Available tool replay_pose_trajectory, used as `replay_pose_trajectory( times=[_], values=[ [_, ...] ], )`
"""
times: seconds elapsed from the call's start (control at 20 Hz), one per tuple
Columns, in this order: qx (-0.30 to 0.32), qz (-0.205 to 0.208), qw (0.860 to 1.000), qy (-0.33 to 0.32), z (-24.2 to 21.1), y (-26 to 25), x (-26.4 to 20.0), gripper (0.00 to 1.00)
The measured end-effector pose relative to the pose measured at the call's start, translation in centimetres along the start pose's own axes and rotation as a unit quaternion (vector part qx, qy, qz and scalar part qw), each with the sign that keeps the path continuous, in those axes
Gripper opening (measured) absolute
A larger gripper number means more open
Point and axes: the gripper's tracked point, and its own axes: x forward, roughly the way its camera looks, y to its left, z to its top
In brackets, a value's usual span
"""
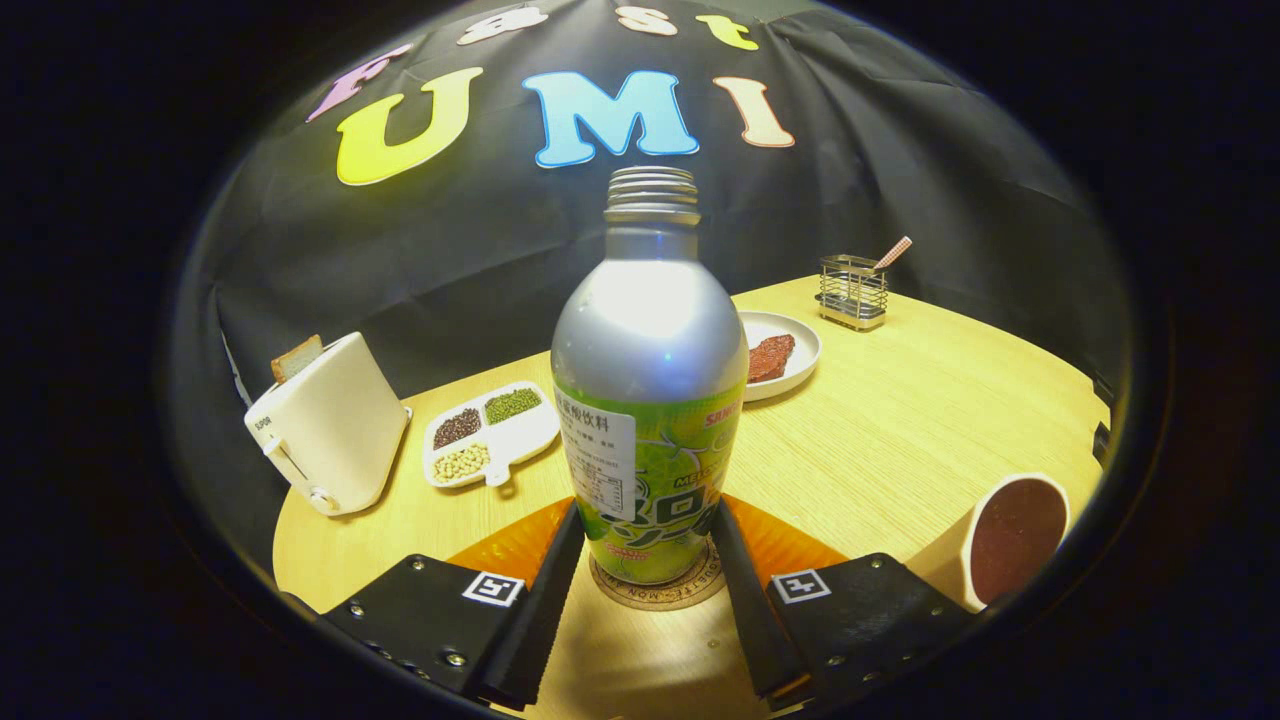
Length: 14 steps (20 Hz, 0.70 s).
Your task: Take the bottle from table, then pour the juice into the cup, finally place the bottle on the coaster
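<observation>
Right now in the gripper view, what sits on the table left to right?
toaster → bean tray → bottle on its coaster, between the claw fingers → meat plate → wire holder → cup

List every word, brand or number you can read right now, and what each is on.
"MON": a fragment of lettering round the coaster rim; the rest is hidden or too blurred.
On the bottle, clamped between the fingers of the gripper: label print too small and warped to read reliably.
On the toaster: a small mark, too small to read.
</observation>
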Motion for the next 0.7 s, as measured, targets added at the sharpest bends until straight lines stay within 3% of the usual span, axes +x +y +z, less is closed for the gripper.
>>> replay_pose_trajectory(
  times=[0.45, 0.7],
  values=[
    [-0.023, 0.006, 1.000, 0.002, -0.4, -0.4, 0.4, 0.77],
    [-0.036, 0.009, 0.999, 0.016, -1.2, -0.2, 0.3, 0.83]
  ],
)
